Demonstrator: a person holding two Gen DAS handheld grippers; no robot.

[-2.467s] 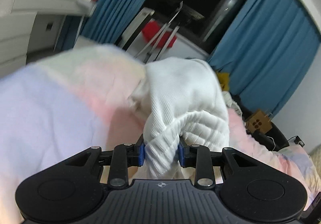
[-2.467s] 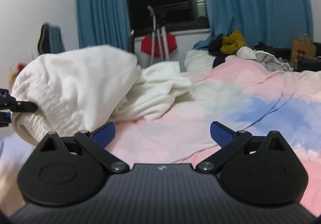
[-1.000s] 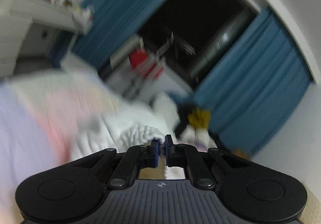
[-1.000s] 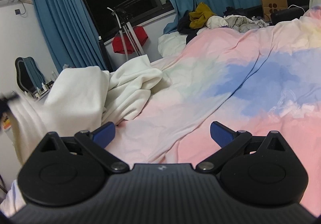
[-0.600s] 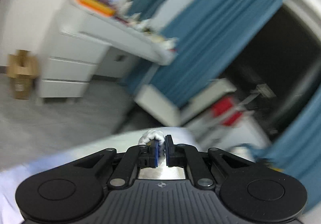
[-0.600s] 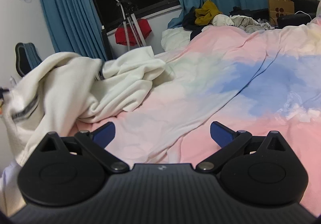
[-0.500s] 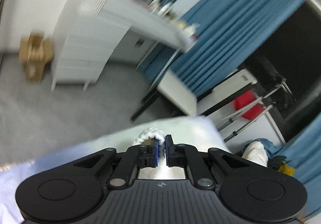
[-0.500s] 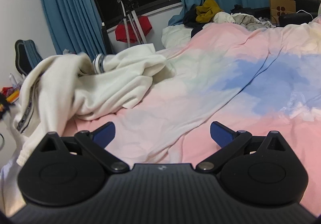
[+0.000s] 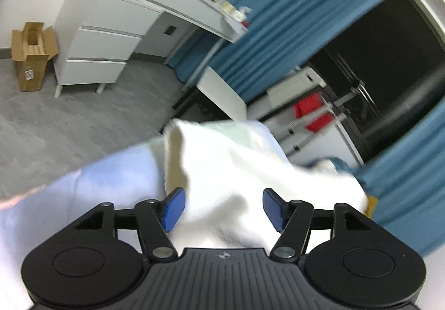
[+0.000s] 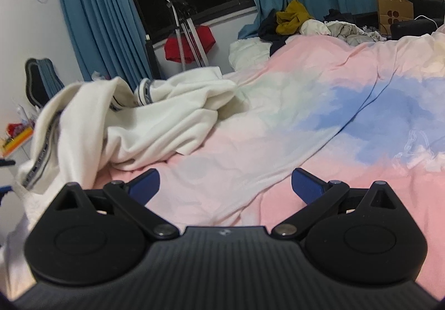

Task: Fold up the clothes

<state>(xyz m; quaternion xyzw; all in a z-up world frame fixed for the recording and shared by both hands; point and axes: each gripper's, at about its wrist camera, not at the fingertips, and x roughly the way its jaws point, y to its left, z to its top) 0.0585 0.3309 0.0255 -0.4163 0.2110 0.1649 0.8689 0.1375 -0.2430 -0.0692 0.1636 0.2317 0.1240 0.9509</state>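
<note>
The left gripper (image 9: 221, 208) has just been opening; the soft white knitted garment (image 9: 236, 171) lies loose between its jaws and may slide off the pastel bedcover's (image 9: 91, 187) edge.

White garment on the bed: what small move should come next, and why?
Probably bring the right gripper left to pinch the white garment. It lies bunched on the pastel bedcover. The left gripper has just been opening; cloth lies between its pads, unpressed, and the right hangs open, empty.

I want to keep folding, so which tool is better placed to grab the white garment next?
Left, probably. The left tool has just been opening, with the white garment lying between its pads unpinched. The right tool is open over bare duvet, garment off to its side.
</note>
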